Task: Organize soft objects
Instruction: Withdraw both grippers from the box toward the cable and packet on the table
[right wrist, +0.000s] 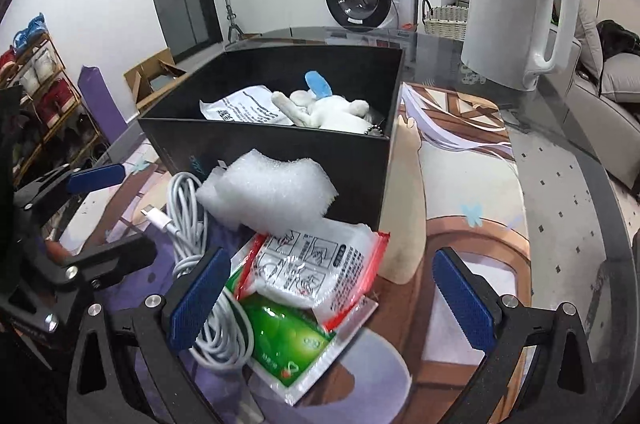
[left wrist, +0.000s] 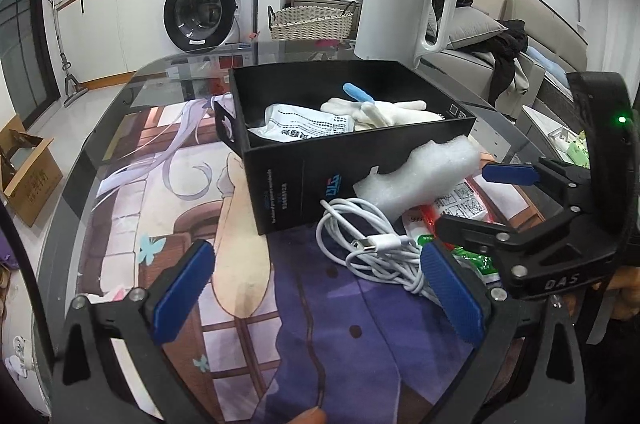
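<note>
A black box [left wrist: 280,168] [right wrist: 256,148] stands open on the table. Inside lie a white plush toy [left wrist: 380,110] [right wrist: 332,112] with a blue ear and a white printed packet [left wrist: 308,124] [right wrist: 244,106]. Against the box's front lie a white foam piece [left wrist: 424,172] [right wrist: 272,192], a coiled white cable [left wrist: 372,244] [right wrist: 188,224], a red-edged clear packet [right wrist: 320,264] and a green packet [right wrist: 288,340]. My left gripper [left wrist: 316,296] is open and empty, left of the cable. My right gripper [right wrist: 332,304] is open over the packets; it also shows in the left wrist view [left wrist: 472,200].
A white kettle [left wrist: 400,10] [right wrist: 516,12] stands behind the box. The glass table [right wrist: 560,152] covers a printed mat [left wrist: 180,192]. A washing machine [left wrist: 208,0], a wicker basket [left wrist: 312,22] and a sofa [left wrist: 500,56] are beyond. A cardboard box [left wrist: 28,176] sits on the floor.
</note>
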Demonstrator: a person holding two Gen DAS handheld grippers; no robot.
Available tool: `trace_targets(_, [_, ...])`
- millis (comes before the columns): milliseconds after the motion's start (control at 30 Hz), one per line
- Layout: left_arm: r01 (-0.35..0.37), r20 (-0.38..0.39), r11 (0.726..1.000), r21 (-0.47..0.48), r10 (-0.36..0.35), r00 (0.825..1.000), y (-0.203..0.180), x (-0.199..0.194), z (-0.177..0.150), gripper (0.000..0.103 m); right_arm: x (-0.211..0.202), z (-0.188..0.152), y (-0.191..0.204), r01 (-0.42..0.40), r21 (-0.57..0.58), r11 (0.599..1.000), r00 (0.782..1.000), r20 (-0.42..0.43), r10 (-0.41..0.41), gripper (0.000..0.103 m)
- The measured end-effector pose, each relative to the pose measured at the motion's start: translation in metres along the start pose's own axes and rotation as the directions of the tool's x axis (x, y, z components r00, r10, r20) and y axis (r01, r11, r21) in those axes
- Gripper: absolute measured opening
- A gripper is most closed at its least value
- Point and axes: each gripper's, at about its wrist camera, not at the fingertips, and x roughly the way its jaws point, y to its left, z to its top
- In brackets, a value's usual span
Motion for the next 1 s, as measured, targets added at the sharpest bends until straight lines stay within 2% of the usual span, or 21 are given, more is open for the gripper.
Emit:
trace_targets(233, [0.022,-0.019,1.000,-0.007,-0.022,1.000,-0.001,0.004,-0.001,0.103,0.006,-0.002,-0.006,0.023,0.004,1.000,0.999,-0.024,-0.022,0.102])
trace_targets(367, [0.045,-0.030,0.998,-0.031,-0.046,0.998,-0.001,0.005,-0.001,0.103,0.005,-0.005,-0.009,0.002,0.005,1.000,1.000,-0.030,-0.002,0.092])
trace_targets(667, [0.047,-0.060,0.997,-0.063,-0.051,0.997,-0.005,0.014,0.001,0.103,0.006,-0.006,-0.009,-0.023,-0.010,1.000,0.999,-0.036,0.023,0.092])
trace_targets(833, [0.030,-0.084,0.998,-0.049,-0.034,0.996,-0.011,0.025,0.004,0.103,0.008,-0.004,-0.008,-0.019,-0.020,1.000,0.999,-0.031,0.018,0.091])
trace_targets(900, [0.035,-0.093,0.998,-0.054,-0.040,0.995,-0.012,0.028,0.004,0.103,0.008,-0.004,-0.008,-0.030,-0.021,0.999,0.999,-0.035,0.029,0.087])
trace_targets(1000, [0.037,-0.099,0.998,-0.056,-0.043,0.994,-0.013,0.028,0.004,0.103,0.006,-0.006,-0.006,-0.042,-0.036,0.998,0.999,-0.028,0.041,0.074])
